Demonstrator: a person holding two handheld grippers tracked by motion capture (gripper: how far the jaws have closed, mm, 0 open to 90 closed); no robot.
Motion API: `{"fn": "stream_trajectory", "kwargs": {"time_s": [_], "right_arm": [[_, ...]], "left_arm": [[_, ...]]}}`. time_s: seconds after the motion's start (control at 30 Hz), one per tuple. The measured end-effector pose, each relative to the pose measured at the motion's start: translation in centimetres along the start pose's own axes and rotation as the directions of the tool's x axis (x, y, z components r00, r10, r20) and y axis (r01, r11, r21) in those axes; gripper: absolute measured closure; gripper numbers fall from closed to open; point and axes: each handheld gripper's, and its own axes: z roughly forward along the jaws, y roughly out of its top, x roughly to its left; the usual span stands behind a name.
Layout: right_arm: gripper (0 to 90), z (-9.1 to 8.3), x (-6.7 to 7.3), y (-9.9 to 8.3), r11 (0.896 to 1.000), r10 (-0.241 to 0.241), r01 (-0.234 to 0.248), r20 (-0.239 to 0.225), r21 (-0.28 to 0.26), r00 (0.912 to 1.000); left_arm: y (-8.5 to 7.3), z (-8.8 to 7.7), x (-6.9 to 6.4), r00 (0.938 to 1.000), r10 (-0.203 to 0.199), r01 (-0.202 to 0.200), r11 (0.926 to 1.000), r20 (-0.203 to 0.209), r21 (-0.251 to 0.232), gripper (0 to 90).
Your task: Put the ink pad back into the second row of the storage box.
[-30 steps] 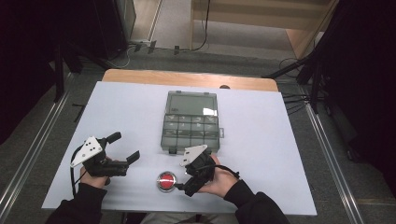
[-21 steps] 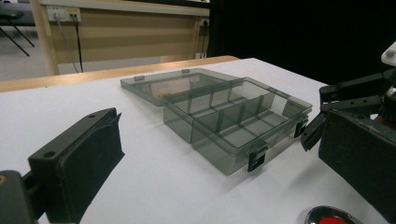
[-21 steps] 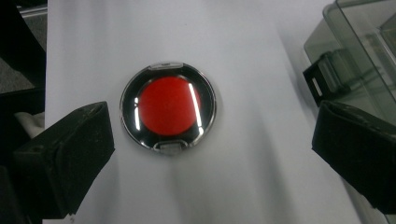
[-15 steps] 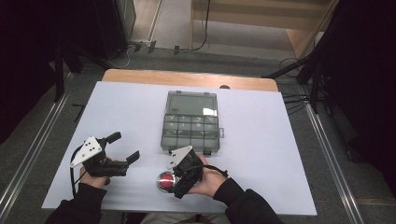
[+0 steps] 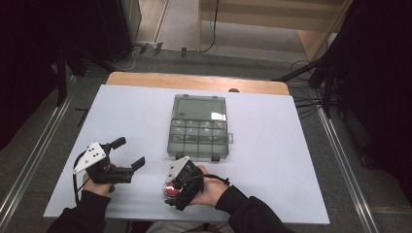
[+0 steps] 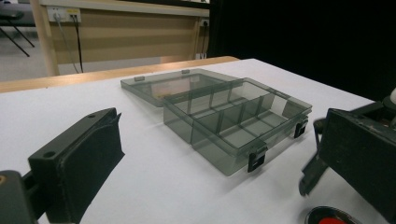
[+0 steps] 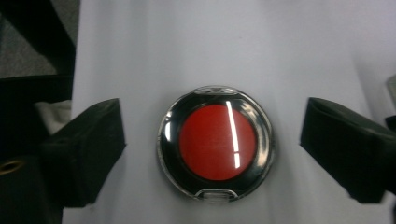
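Note:
A round compact (image 5: 169, 190) with a red centre and a clear black-rimmed lid lies on the white table near its front edge. My right gripper (image 5: 173, 190) points straight down over it, open. In the right gripper view the compact (image 7: 217, 142) lies flat between the two black pads (image 7: 86, 151), which stand apart from it on either side. My left gripper (image 5: 129, 152) rests open to the left, with nothing between its fingers. A smoky clear compartment box (image 5: 198, 138) sits mid-table with its lid (image 5: 200, 108) folded back flat. The box (image 6: 236, 119) also appears ahead of the left gripper (image 6: 219, 163).
White sheet (image 5: 277, 160) covers the table, with a wooden strip (image 5: 194, 81) along the far edge. Metal rails run down the floor on both sides. The box's compartments look empty.
My right gripper has moved left and tipped downward until it stands over the red compact, covering most of it from above. The left gripper and the box have not moved.

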Motion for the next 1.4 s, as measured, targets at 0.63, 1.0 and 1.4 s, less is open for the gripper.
{"fn": "stream_trajectory", "kwargs": {"time_s": [0.63, 1.0, 1.4], "right_arm": [[30.7, 0.5, 0.5, -0.1, 0.998, -0.03, 0.028, 0.051, 0.052, 0.9982], [30.7, -0.8, 0.0, 0.0, 1.0, 0.002, -0.001, 0.047, -0.003, 0.9989], [30.7, -4.0, -1.6, 0.7, 0.995, 0.051, -0.041, 0.101, -0.092, 0.9936]], "left_arm": [[0.0, 0.0, 0.0, 1.0, 0.0, 0.0, 1.0, 0.001, -0.002, 0.0], [0.0, 0.0, 0.0, 1.0, -0.001, 0.001, 1.0, 0.0, -0.005, 0.0], [0.0, 0.0, 0.0, 1.0, -0.001, 0.001, 1.0, 0.0, -0.004, 0.0]]}}
